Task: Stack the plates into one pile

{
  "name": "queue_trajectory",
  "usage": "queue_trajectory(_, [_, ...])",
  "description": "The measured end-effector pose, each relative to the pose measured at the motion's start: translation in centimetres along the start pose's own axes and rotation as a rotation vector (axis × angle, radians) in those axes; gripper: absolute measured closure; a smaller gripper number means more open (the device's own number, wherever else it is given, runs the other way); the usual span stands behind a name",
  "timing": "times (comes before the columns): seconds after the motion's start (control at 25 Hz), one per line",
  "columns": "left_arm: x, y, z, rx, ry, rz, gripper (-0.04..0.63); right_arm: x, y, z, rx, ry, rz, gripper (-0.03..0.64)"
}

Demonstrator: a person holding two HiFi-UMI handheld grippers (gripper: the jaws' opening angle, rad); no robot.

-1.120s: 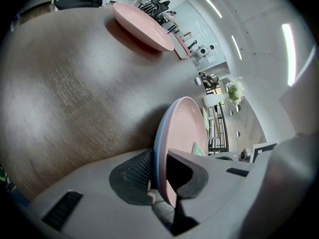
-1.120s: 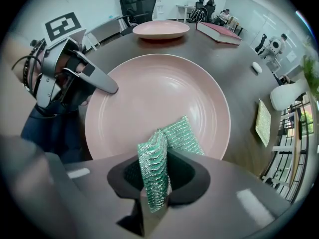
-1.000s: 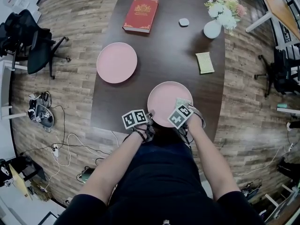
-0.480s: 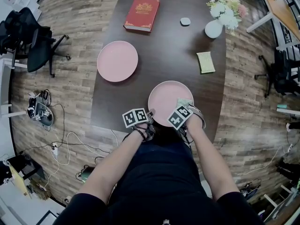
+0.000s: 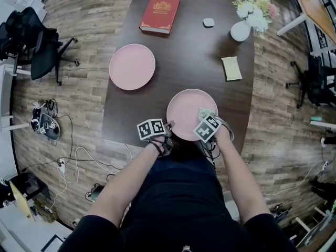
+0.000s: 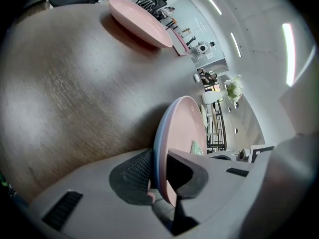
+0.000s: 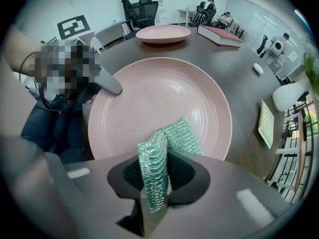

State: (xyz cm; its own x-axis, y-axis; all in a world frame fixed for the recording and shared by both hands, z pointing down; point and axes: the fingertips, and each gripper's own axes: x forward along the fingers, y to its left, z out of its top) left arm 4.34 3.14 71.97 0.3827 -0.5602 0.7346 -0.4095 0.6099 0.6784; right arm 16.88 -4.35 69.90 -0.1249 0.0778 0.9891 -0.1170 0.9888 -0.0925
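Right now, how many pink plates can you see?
2. One plate is at the table's near edge, its rim in the left tool; the other plate lies farther back, near the red book. None hidden.

dark table (image 5: 194, 51), wood-plank floor (image 5: 79, 104)

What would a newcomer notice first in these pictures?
The round pink plate at the near edge of the dark wooden table stands out: the left gripper clamps its rim while the right gripper holds a glittery green sponge over it. A second pink plate lies farther off to the left, near a red book.
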Motion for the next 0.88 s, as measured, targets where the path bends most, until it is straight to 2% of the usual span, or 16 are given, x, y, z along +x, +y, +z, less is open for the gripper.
queue_trajectory(0.4, [0.1,-0.1,0.0,0.008,0.02,-0.022,0.546,0.1,0.6,1.3,-0.037,-0.047,0.038,0.532])
queue_trajectory(0.88, [0.0,-0.3,-0.1,0.014,0.024,-0.035,0.546,0.4,3.3,5.9,-0.096,-0.109,0.103,0.532])
